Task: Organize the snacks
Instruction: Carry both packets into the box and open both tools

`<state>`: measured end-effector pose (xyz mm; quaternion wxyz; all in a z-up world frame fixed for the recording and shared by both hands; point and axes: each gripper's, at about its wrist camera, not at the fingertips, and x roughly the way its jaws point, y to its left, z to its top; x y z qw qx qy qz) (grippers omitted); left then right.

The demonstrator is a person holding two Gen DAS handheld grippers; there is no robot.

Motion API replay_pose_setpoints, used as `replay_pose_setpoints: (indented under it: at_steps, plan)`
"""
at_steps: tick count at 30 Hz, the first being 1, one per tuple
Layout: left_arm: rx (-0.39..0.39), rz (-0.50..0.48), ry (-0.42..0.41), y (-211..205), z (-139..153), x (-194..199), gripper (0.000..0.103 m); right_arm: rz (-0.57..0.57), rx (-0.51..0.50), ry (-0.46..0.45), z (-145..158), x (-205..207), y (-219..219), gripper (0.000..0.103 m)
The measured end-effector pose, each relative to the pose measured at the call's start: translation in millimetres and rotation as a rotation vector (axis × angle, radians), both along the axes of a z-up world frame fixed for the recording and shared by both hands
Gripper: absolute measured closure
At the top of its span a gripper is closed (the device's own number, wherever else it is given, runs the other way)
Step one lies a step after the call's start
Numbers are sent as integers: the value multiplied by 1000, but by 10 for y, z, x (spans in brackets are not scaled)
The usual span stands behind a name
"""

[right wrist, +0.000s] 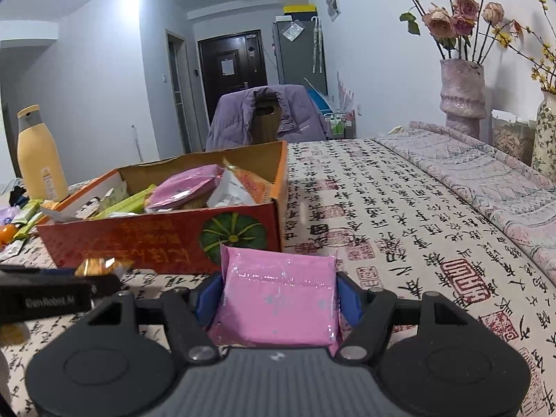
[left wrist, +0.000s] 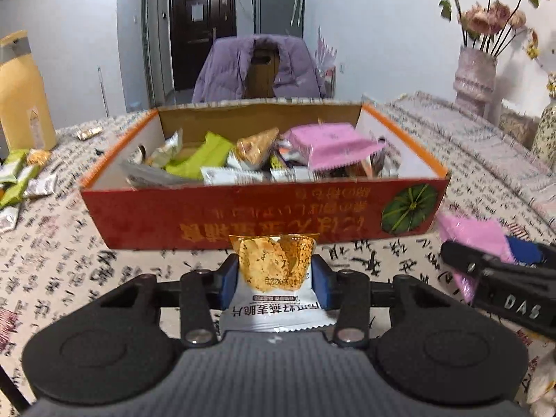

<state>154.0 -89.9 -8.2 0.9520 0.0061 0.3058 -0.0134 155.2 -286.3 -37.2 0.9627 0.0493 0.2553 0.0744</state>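
- Step in hand, as I judge it: carrying two packets to the open red-and-orange cardboard box with a green pumpkin print (left wrist: 243, 215), already well filled with mixed wrappers.
- Left claw (left wrist: 274, 274): closed on a gold-and-white crisp sachet (left wrist: 274, 271), blue pads pinching both sides; packet upright, just short of the box's near wall.
- Right claw (right wrist: 278, 299): closed on a flat pink foil packet (right wrist: 278, 295), held near the box's pumpkin corner, over the calligraphy-print cloth on the counter (right wrist: 399, 229).
- Next move, my estimate: lift each packet above the near wall, go forward over the heap, then release. The two claws sit close side by side, so going one at a time would avoid a clash.
- In the way: the near wall; a pink packet lying high on the pile (left wrist: 330, 142) may let new ones slide off.
- Around: loose green and silver sachets (left wrist: 21, 180) left of the box, not yet gathered; yellow bottle with grey cap (right wrist: 40, 156); pink vase of dried roses (right wrist: 462, 93), well clear.
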Motion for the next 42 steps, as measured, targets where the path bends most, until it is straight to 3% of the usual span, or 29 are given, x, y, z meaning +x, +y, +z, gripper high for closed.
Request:
replay_pose_setpoints:
  at_steps: [13,28,42]
  plan:
    - [-18,17,-175,212,453,-143,59,68,-5,-97,370,19,373,35]
    - [-42,53,-241,510,715,302,59,94,-35,-171,731,497,767,35]
    - [-63,72,-260,624,770,811,59,96,-59,-166,836,1086,1002,35]
